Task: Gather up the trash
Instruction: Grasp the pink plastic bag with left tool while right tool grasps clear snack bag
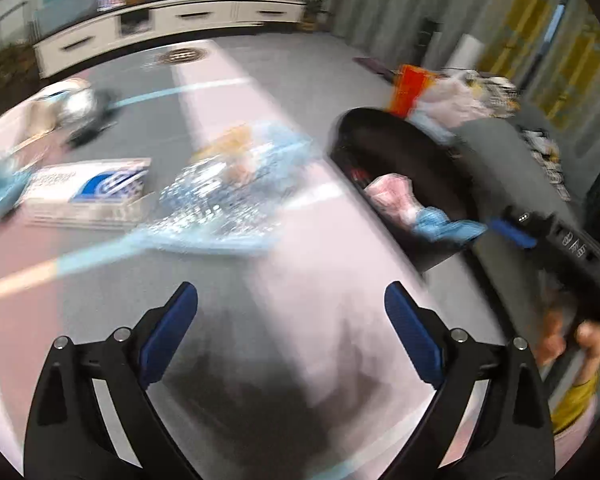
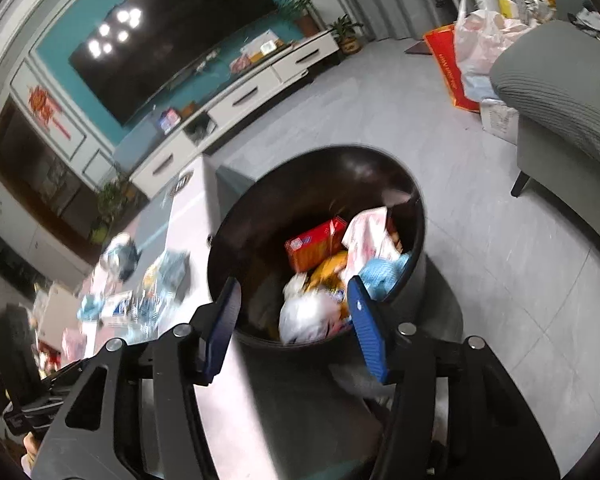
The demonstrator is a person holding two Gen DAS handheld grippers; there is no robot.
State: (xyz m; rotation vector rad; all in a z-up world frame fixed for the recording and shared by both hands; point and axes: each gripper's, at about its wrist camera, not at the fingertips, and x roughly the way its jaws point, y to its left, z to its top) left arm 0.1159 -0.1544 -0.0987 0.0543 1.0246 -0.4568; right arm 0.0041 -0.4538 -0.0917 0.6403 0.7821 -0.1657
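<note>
Step in hand, by the look of it: R drop done, L going for next piece.

Left hand-held gripper (image 1: 291, 312): wide apart, nothing between, over bare worktop (image 1: 320, 280). Right hand-held gripper (image 2: 294, 312): partly apart, nothing gripped, above bin (image 2: 418, 216); white bag (image 2: 308, 316) lying in bin just below.

Trash left on worktop: crinkly blue wrapper (image 1: 224, 196), white-and-blue box (image 1: 88, 188) beside it, more scraps far L. Bin beside worktop edge, already holding red box (image 2: 316, 242), pink pack (image 2: 370, 236), blue cloth (image 2: 384, 276).

To do well: L to come down over wrapper at its bunched middle, not flat edge; squeeze firm, film prob. slippery & springy. R to clear bin mouth first so L has room.

Views: L view blurred, shows worktop trash close, bin only side-on. R view looks into bin, shows fill level, TV (image 2: 172, 40), grey chair (image 2: 560, 112); worktop trash small and smeared there.
</note>
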